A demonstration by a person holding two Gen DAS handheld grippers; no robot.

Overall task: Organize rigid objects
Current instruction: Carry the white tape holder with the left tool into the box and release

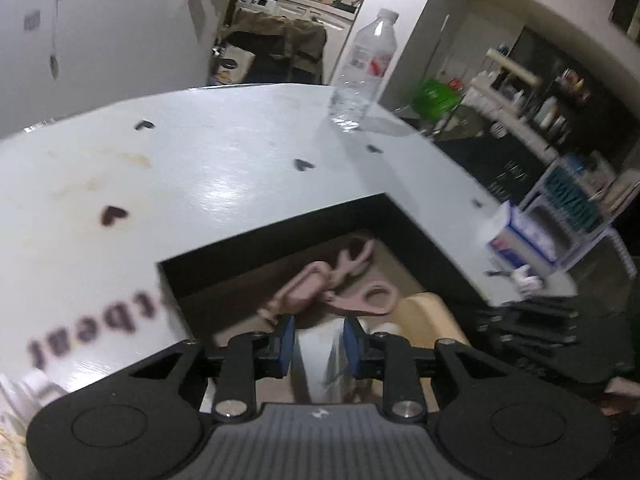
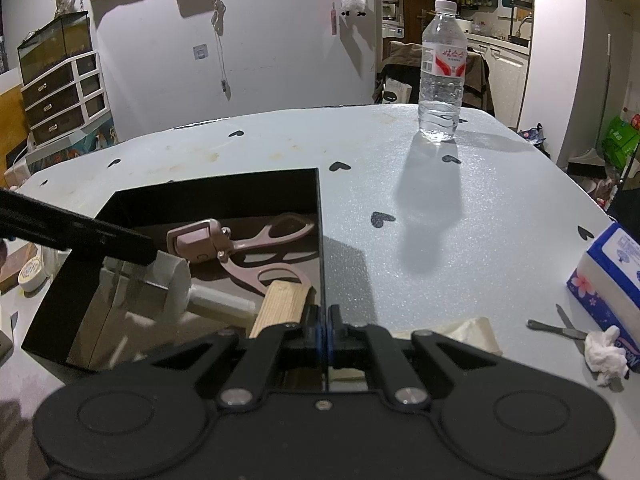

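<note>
An open black box (image 2: pixel 220 200) sits on the pale table; it appears in the left wrist view as a dark box (image 1: pixel 280 236). Inside lie a pink hinged tool (image 2: pixel 200 240) (image 1: pixel 316 284) and a wooden block (image 2: pixel 280 304) (image 1: pixel 428 312). A white cylinder with a stub handle (image 2: pixel 176 280) (image 1: pixel 318 356) rests low in the box between the blue pads of my left gripper (image 1: pixel 319 340), which look just off its sides. That gripper's black finger (image 2: pixel 120 244) reaches in from the left. My right gripper (image 2: pixel 324 336) is shut on the box's thin right wall.
A clear water bottle (image 2: pixel 442 72) (image 1: pixel 366 64) stands at the table's far right. A blue tissue box (image 2: pixel 608 280), a small metal tool (image 2: pixel 560 328) and a crumpled tissue (image 2: pixel 604 354) lie at the right edge. A tape roll (image 2: pixel 32 276) sits left of the box.
</note>
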